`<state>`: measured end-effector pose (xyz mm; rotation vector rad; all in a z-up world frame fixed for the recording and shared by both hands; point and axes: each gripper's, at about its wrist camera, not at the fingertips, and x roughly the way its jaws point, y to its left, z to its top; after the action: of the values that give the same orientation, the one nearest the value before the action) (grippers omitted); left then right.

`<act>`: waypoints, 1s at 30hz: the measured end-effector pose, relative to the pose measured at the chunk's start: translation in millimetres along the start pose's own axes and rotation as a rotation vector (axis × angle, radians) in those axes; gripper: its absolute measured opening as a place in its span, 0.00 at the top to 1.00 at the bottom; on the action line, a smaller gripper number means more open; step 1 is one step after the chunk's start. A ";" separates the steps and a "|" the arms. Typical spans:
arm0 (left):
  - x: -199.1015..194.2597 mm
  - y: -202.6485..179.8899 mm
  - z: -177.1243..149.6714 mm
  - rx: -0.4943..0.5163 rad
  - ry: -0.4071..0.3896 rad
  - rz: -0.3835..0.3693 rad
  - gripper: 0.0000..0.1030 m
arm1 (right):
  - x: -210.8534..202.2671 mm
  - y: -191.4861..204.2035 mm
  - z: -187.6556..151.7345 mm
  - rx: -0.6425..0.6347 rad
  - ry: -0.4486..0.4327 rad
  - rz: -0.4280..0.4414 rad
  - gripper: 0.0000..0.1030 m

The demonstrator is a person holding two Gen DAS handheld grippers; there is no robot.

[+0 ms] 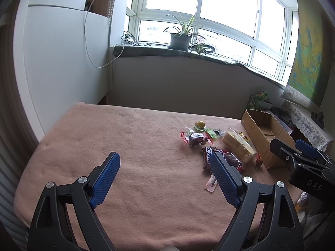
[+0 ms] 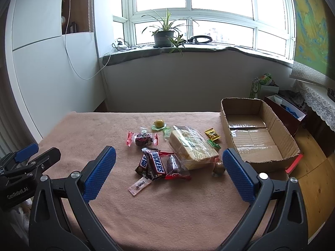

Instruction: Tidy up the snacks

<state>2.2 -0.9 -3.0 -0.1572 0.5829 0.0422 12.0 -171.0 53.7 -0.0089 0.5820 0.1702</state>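
Observation:
Several snacks lie in a loose pile on the pink blanket (image 2: 167,209): a Snickers bar (image 2: 156,164), a clear bag of wafers (image 2: 193,147), a red-ended dark sweet (image 2: 142,139), a round yellow candy (image 2: 159,123), a white sachet (image 2: 139,186) and a small yellow packet (image 2: 212,134). An empty cardboard box (image 2: 291,144) stands to their right. My right gripper (image 2: 168,165) hovers open just short of the pile. My left gripper (image 1: 165,167) is open over bare blanket, left of the snacks (image 1: 209,146); its right finger hides part of them.
Behind the table runs a windowsill with a potted plant (image 2: 164,35) and cables. A white cabinet (image 2: 41,73) stands at the left. Bags and a lace-covered shelf (image 2: 314,104) crowd the right, beyond the box. Wooden floor (image 2: 316,188) shows past the table's right edge.

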 end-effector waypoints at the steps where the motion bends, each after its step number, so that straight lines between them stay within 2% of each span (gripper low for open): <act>1: 0.4 0.0 0.6 0.000 0.000 -0.001 0.15 | 0.2 0.2 0.3 -0.001 0.000 0.001 0.00; 21: 11.2 0.6 2.2 -0.002 0.027 -0.025 0.15 | 11.8 -4.7 -1.6 0.003 0.020 -0.002 0.00; 30: 25.4 1.0 0.5 -0.004 0.064 -0.046 0.15 | 22.5 -14.8 -8.4 0.012 0.046 0.013 0.00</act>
<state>23.5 0.1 -16.7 -0.1765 0.6425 -0.0057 28.3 -182.6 33.8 0.0029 0.6291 0.1791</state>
